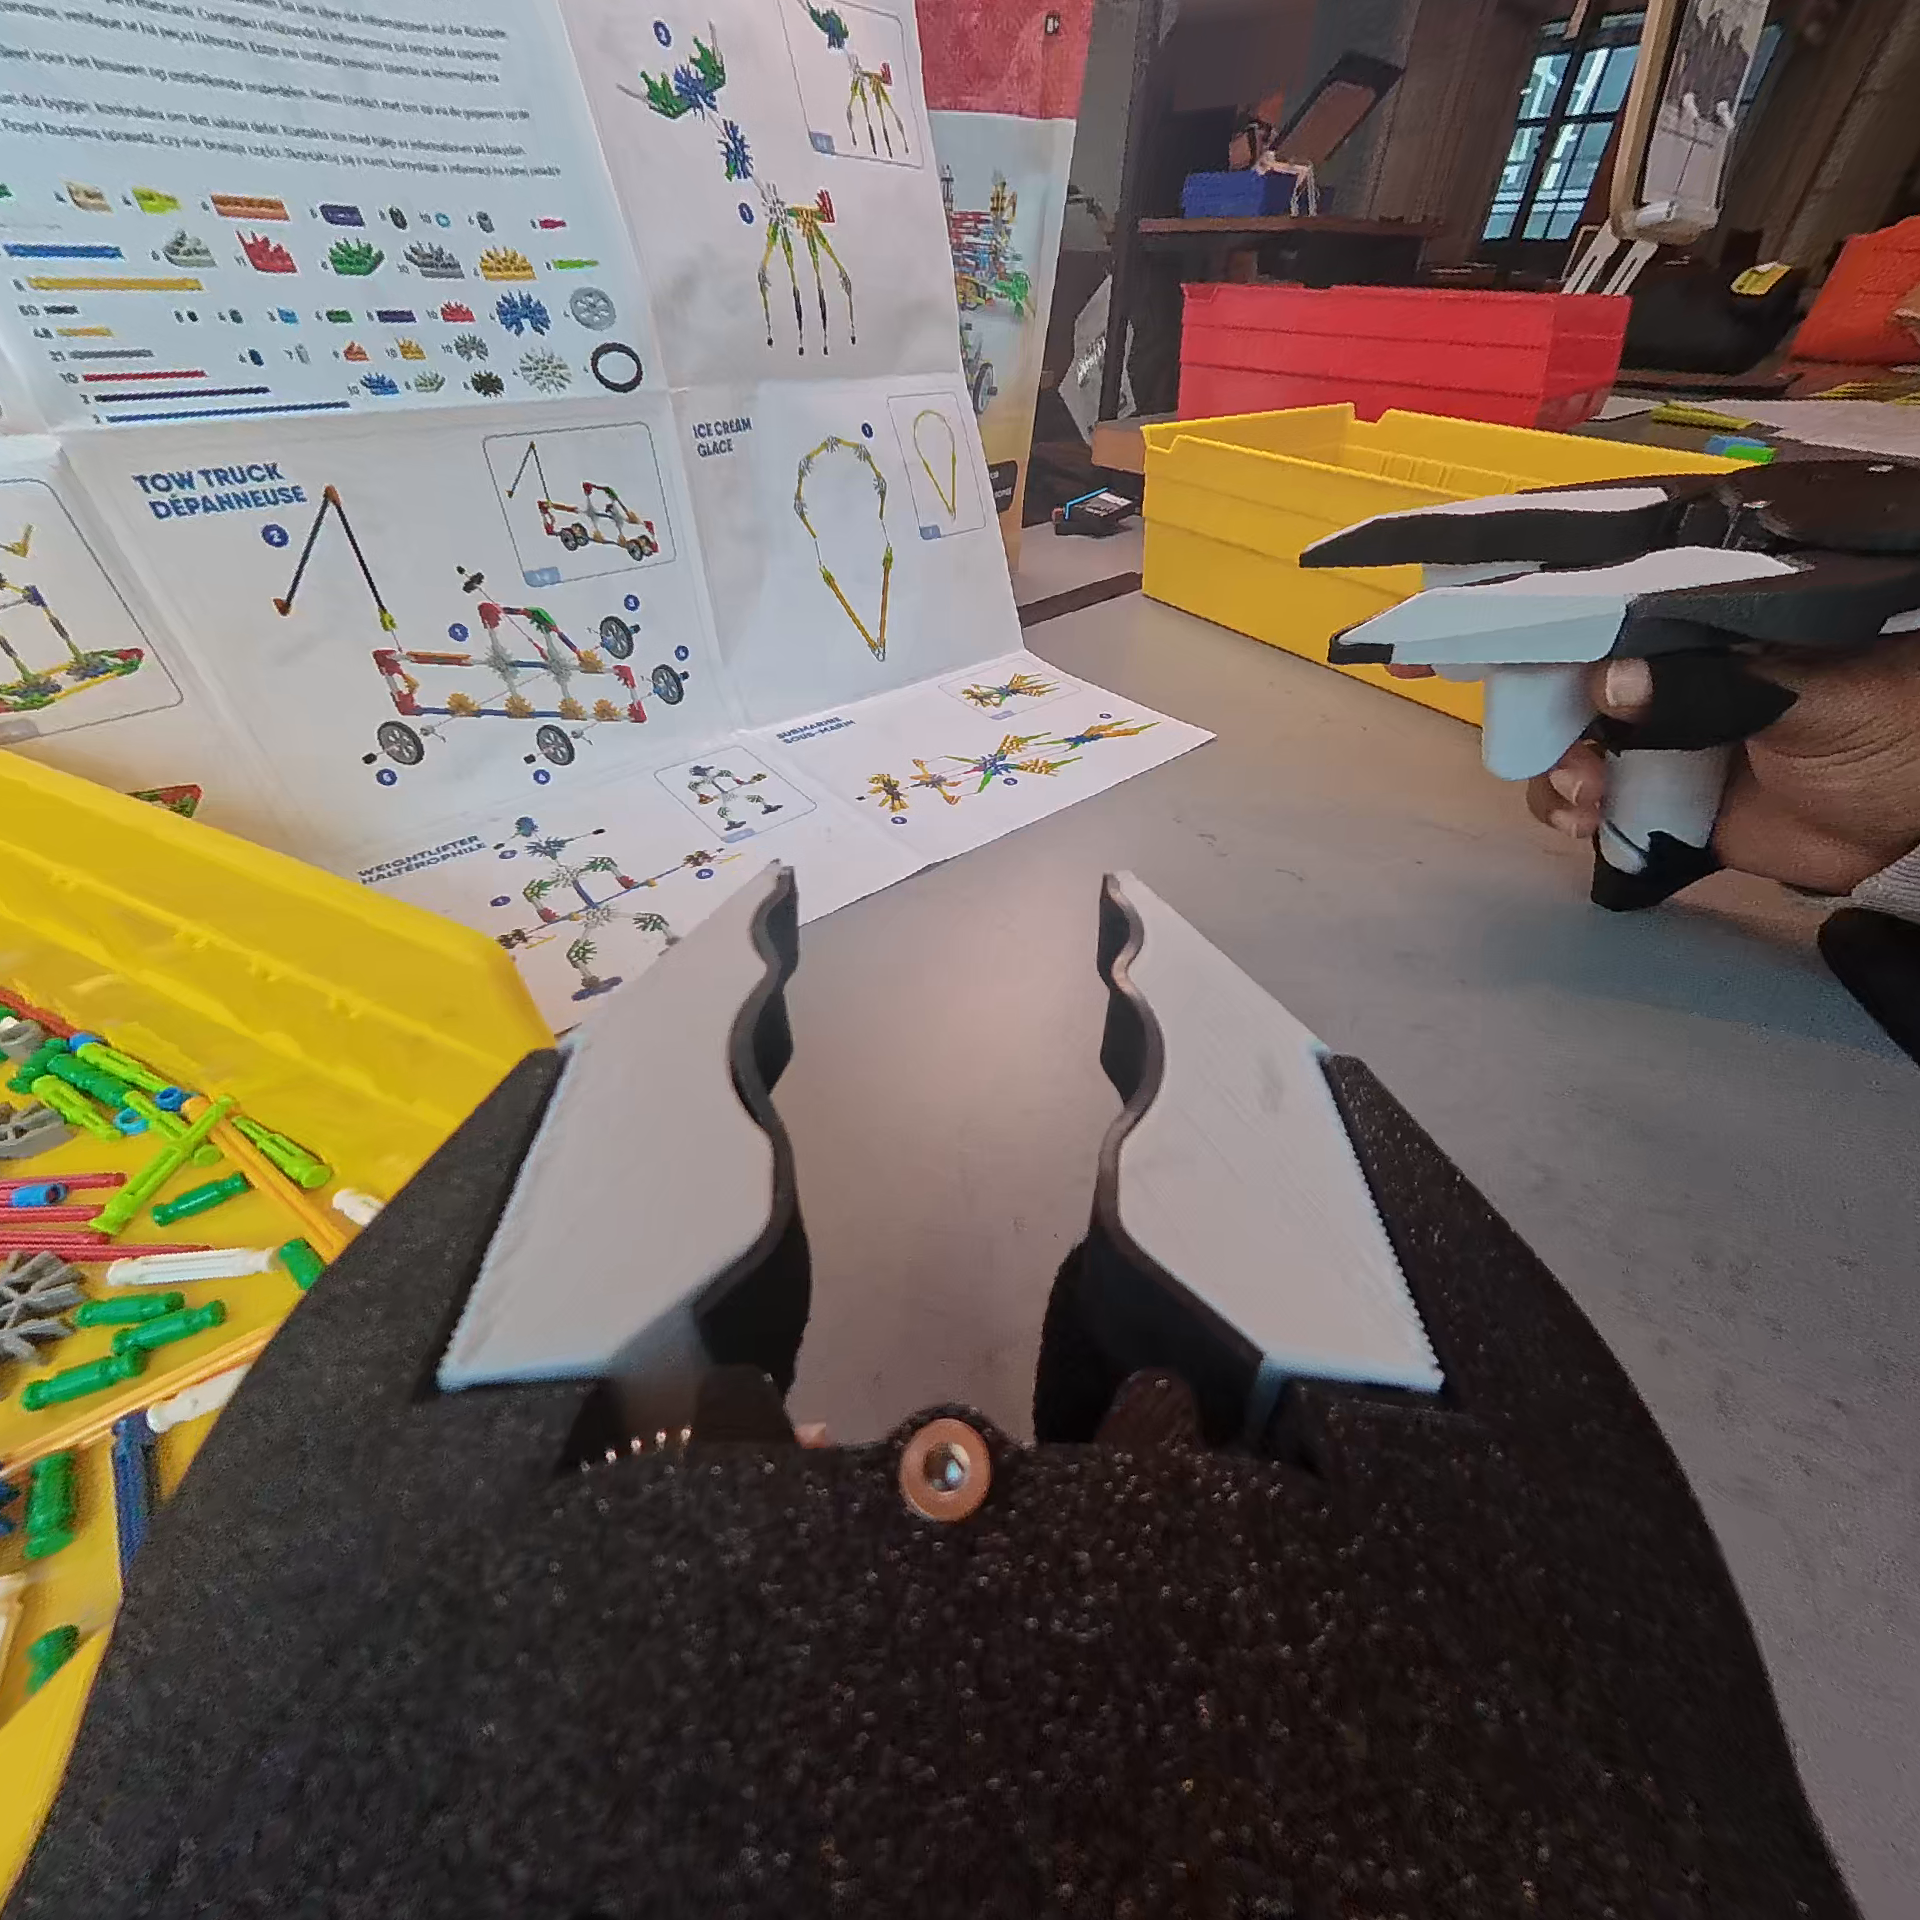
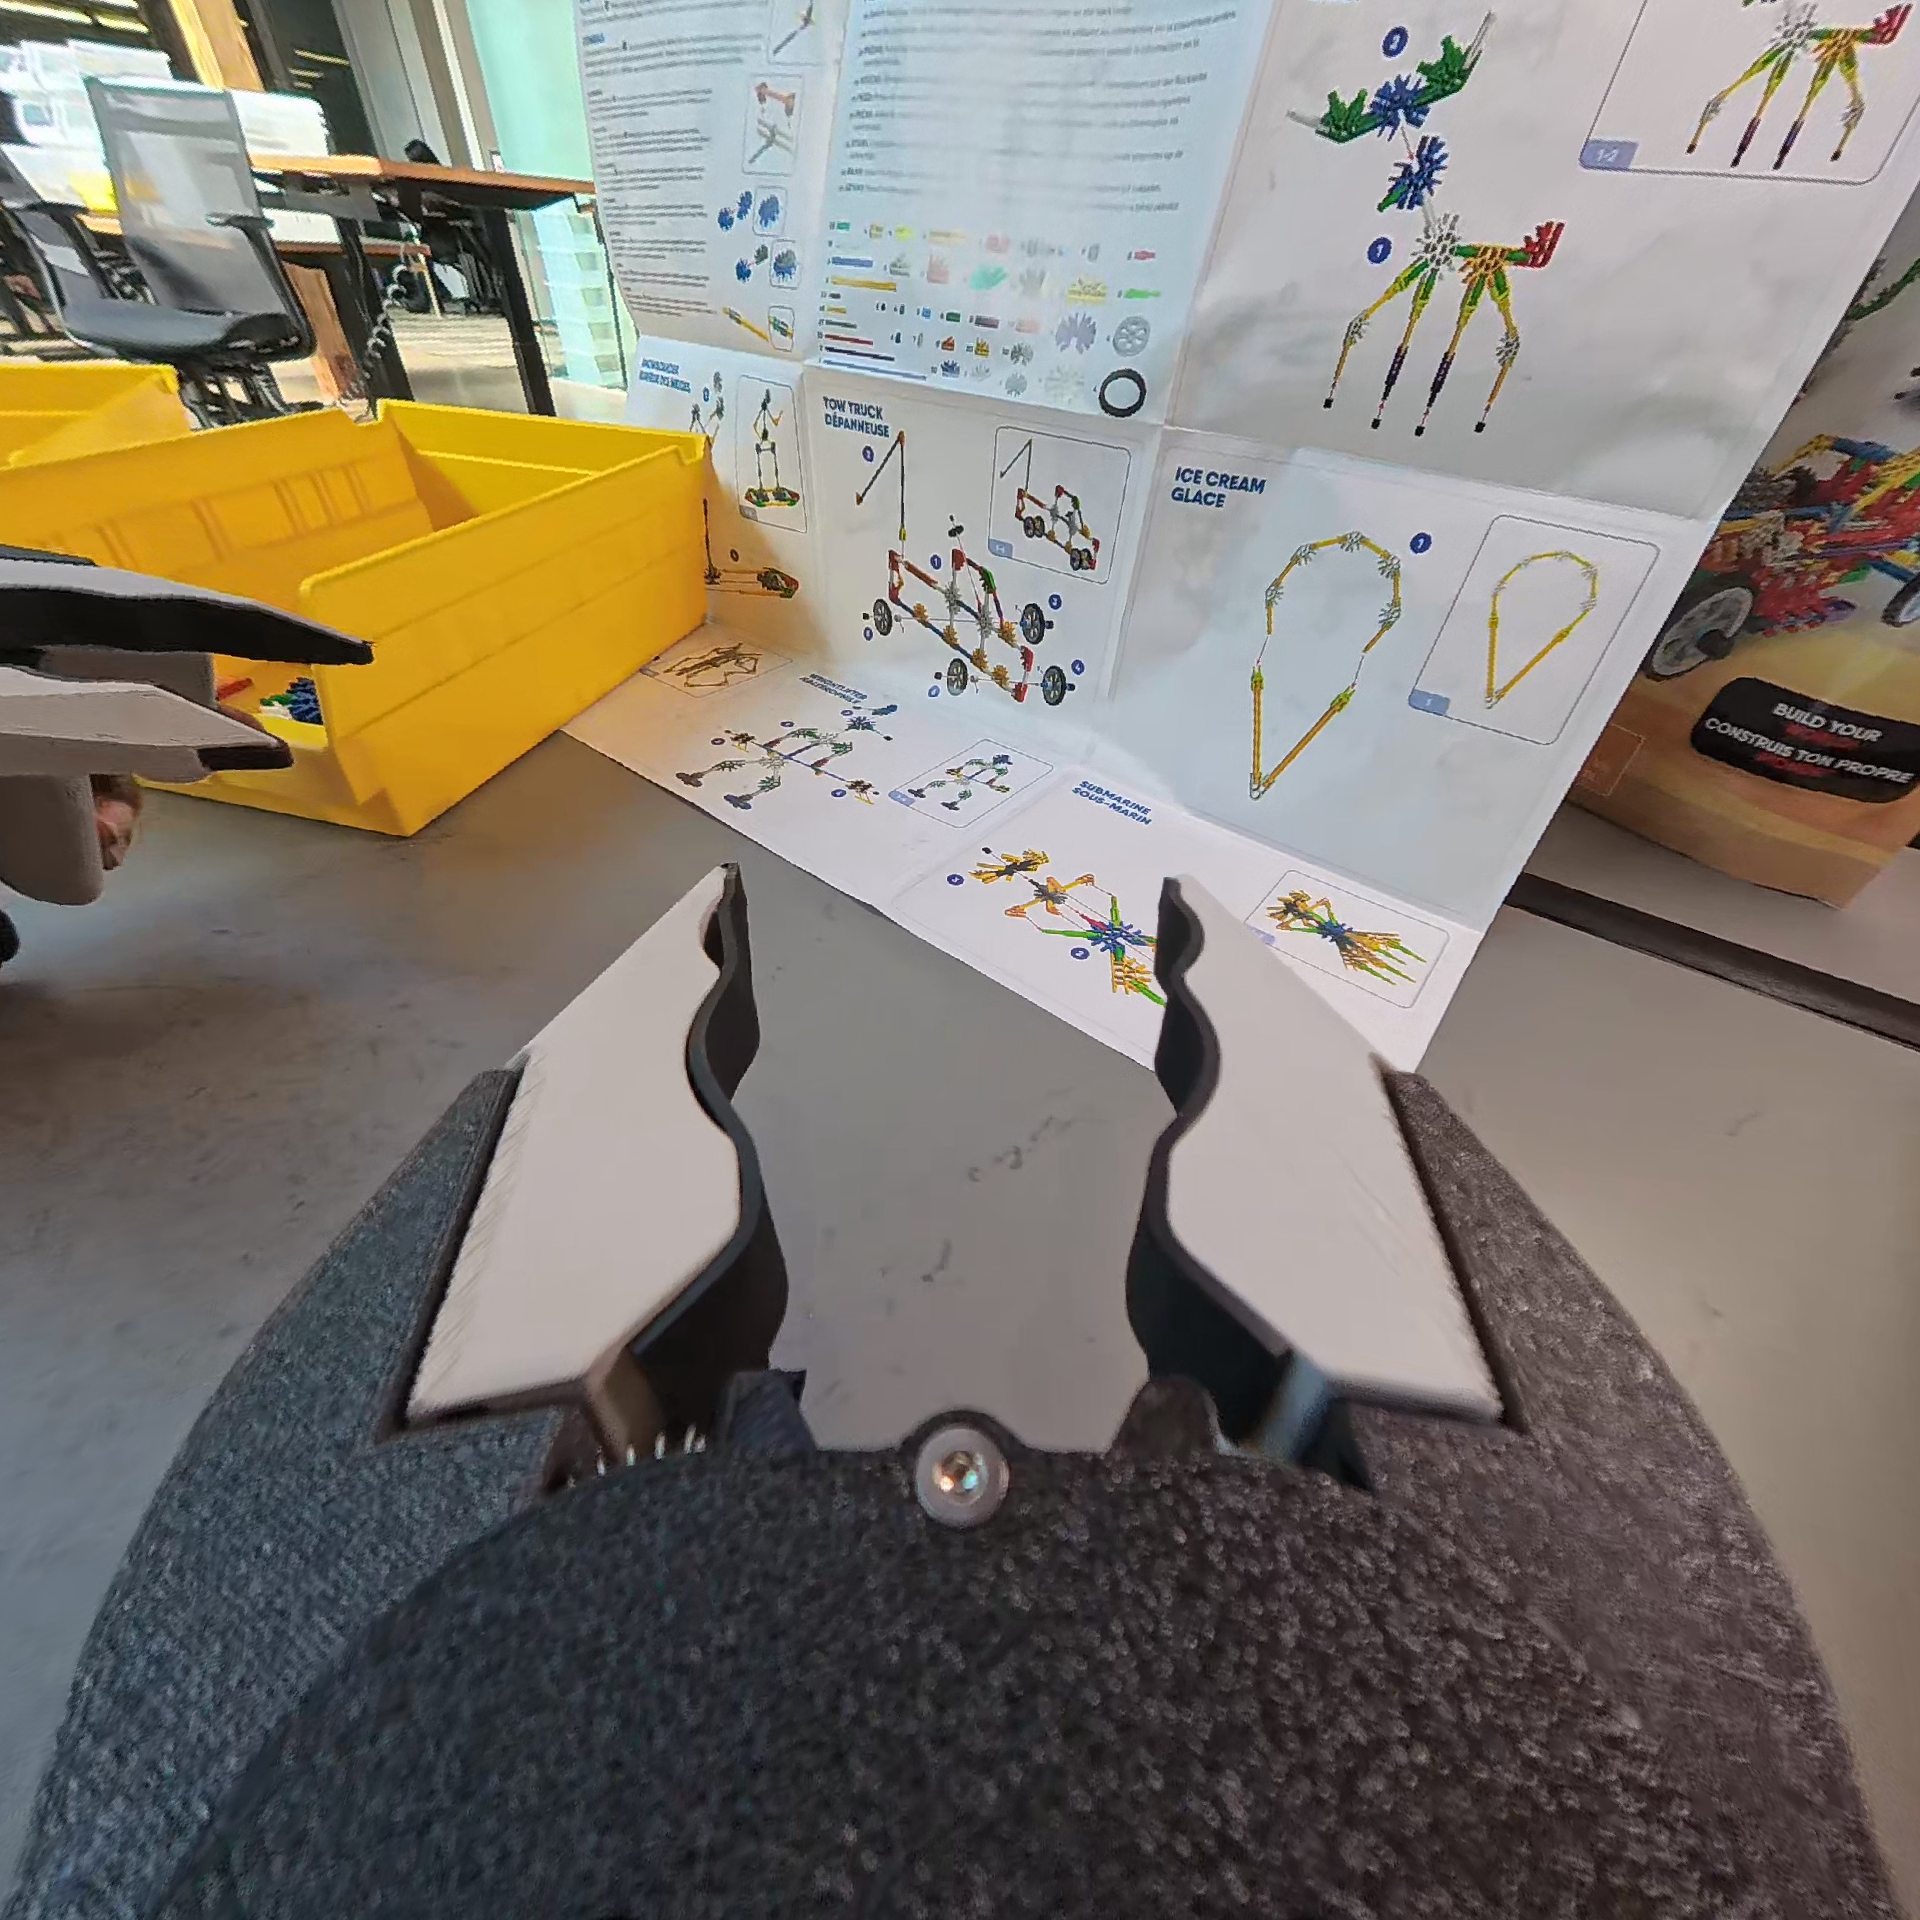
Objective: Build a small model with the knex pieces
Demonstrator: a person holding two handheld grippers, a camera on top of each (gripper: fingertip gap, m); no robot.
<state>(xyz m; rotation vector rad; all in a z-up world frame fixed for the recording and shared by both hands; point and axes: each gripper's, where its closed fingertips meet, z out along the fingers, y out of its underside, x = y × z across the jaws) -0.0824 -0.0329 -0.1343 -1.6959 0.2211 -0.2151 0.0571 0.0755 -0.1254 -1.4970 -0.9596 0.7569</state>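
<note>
Both sets of fingers stand apart and hold nothing. My left gripper [image 1: 945, 883] hangs low over the bare grey table [image 1: 1351, 1039], jaws wide, only tabletop between them. My right gripper [image 2: 951, 883] is the same: jaws spread, empty, tips just short of the lower flap of the folded instruction sheet [image 2: 1039, 582], which stands propped upright with that flap lying flat on the table.

Nearest loose items: small plastic rods and connectors [image 1: 156, 1174], green, red, white, grey, lying in the yellow bin [image 1: 312, 997] just left of my left gripper.

Handling, as judgement: these pieces look light, rigid and smooth. Thin rods likely roll or slip; best pinched across the middle of the shaft. The toothed grey connectors would seat better gripped across their flat faces. The sheet is thin paper and would buckle if nudged.

View differences:
- Left wrist view alone shows the bin contents; also the right gripper side-on with the hand [image 1: 1766, 790] holding it, a second yellow bin [image 1: 1299, 488] behind it, and a red bin [image 1: 1403, 343] farther back.
- Right wrist view alone shows the printed cardboard box [image 2: 1787, 665] right of the sheet and desks with an office chair [image 2: 197, 229] beyond. It sees the first bin only from outside; a few coloured pieces show at its open front.
</note>
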